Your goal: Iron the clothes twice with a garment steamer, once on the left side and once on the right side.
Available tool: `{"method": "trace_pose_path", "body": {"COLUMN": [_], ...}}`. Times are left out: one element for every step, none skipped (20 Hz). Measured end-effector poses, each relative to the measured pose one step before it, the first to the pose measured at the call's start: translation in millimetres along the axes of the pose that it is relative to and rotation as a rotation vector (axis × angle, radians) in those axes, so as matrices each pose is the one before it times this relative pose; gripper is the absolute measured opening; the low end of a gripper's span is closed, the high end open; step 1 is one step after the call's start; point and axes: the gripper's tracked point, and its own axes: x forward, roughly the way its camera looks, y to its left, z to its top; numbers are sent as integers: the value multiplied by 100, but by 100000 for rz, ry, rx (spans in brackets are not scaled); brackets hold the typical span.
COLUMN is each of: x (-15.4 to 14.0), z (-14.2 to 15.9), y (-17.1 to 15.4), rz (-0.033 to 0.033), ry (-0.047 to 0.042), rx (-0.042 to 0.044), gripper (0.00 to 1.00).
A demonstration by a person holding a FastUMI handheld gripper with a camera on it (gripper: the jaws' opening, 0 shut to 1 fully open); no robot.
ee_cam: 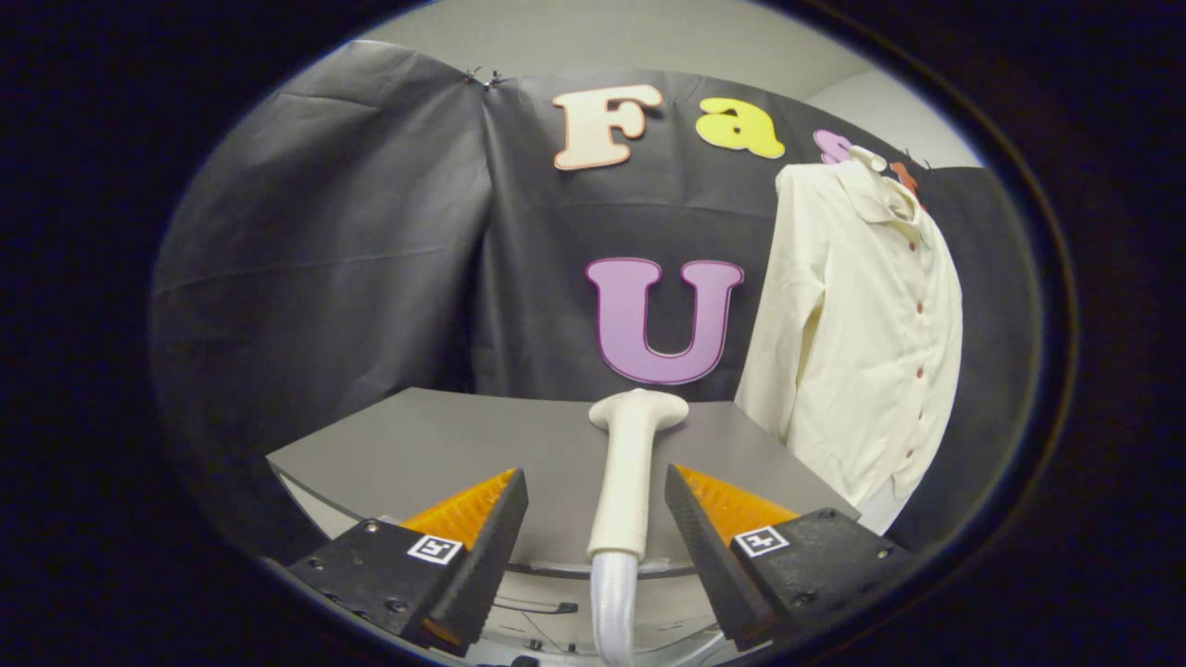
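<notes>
Steamer (628,472) lies on the desk (435,454) between the tool's (597,523) spread, not-yet-touching fingers, so pickup is underway: next they must close on its handle, then swing toward the shirt (862,333) hanging past the desk's right edge.

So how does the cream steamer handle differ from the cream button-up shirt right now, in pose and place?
The cream plastic steamer handle lies on the grey table between the open gripper fingers, untouched; the cream button-up shirt hangs upright against the black cloth wall, beyond the fingers and to their right. The handle is rigid and narrow; the shirt is soft, wide and creased. Both are cream.
</notes>
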Motion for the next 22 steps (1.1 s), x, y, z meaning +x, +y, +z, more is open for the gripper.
{"method": "trace_pose_path", "body": {"x": [673,852,628,635,729,547,570,475,372,237,200,130,-66,-12,-168,-189,-235,-409,-523,-575,-670,-789], "z": [-225,-21,-382,-218,-152,-112,-48,-125,-289,-227,-18,226,-333,47,231,122,269,524,860,656,418,987], "y": [-148,-200,-168,-158,-195,-57,-56,-221,-294,-66,-25,97,167,447,14,-149,47,78,94,136,-58,-330], "rz": [-437,-401,-669,-887,-610,-463,-1009,-1350,-1226,-380,-163,477,1178,1796,338,47,803,1014,1217,1868,1499,310], "ry": [2277,1995,2372,2685,1847,1499,916,943,1018,1166,-993,-1259,636,-692,-779,-448,-1127,-2790,-4206,-3624,-2142,-4438], "rx": [597,178,-239,-426,-15,6,-67,-334,-715,-368,789,1804,2634,3439,113,-467,401,1453,990,-1132,-2509,-1833], "gripper": [89,87,82,79,75,72,67,63,56,51,47,48,44,41,37,36,35,34,34,33,33,32]}}
